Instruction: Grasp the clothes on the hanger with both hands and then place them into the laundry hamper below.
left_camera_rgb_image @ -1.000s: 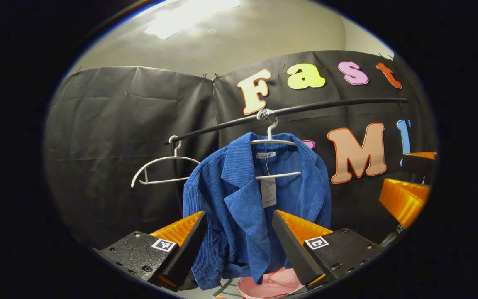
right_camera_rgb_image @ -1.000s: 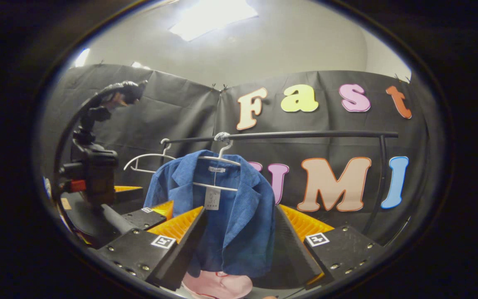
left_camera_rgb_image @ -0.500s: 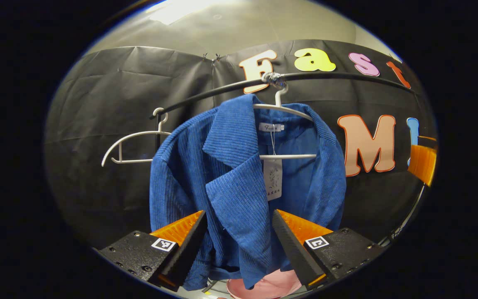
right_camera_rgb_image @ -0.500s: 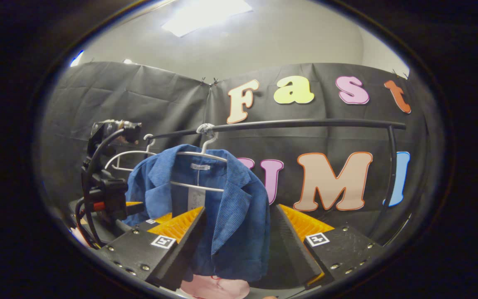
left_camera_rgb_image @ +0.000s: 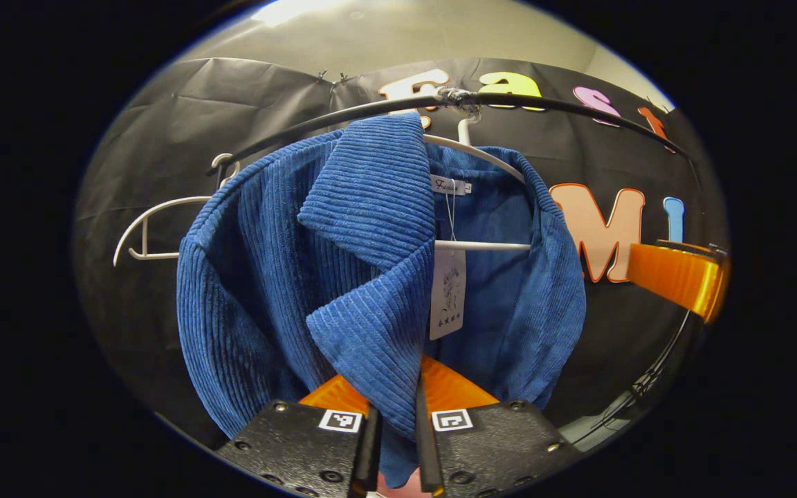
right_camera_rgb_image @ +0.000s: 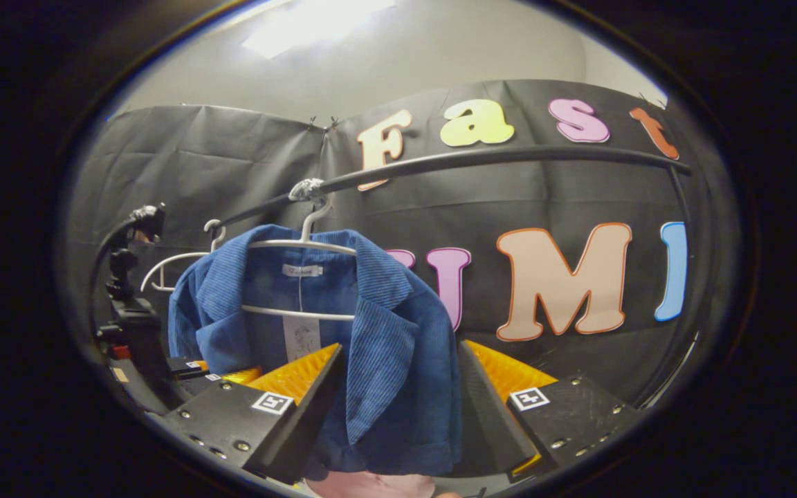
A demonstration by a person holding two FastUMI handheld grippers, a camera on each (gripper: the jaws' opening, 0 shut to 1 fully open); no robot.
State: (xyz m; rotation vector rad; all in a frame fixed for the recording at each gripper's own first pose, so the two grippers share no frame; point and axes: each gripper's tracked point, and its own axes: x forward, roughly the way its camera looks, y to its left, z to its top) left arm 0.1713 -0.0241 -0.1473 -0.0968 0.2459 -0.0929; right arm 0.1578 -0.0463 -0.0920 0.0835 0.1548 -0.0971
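Note:
A blue corduroy jacket (left_camera_rgb_image: 343, 277) hangs on a white hanger (left_camera_rgb_image: 481, 245) from a black rail (left_camera_rgb_image: 551, 105). My left gripper (left_camera_rgb_image: 396, 415) is shut on the jacket's front edge just below the lapel, with both fingers pressing the cloth. In the right gripper view the jacket (right_camera_rgb_image: 398, 360) hangs on its hanger (right_camera_rgb_image: 301, 245), and its other front panel drops between the spread fingers of my right gripper (right_camera_rgb_image: 398, 415), which is open. The left gripper (right_camera_rgb_image: 208, 373) sits at the jacket's far side there. One finger of the right gripper (left_camera_rgb_image: 675, 280) juts in at the right of the left gripper view.
An empty white hanger (right_camera_rgb_image: 170, 266) hangs on the rail (right_camera_rgb_image: 509, 155) to the left of the jacket; it is also seen as the empty hanger (left_camera_rgb_image: 156, 214). A pink shape (right_camera_rgb_image: 371, 486) lies low beneath the jacket; I cannot tell what it is.
My left gripper moved in to the jacket and shut on its front edge. The right gripper came closer and stayed open, with the other panel now between its fingers.

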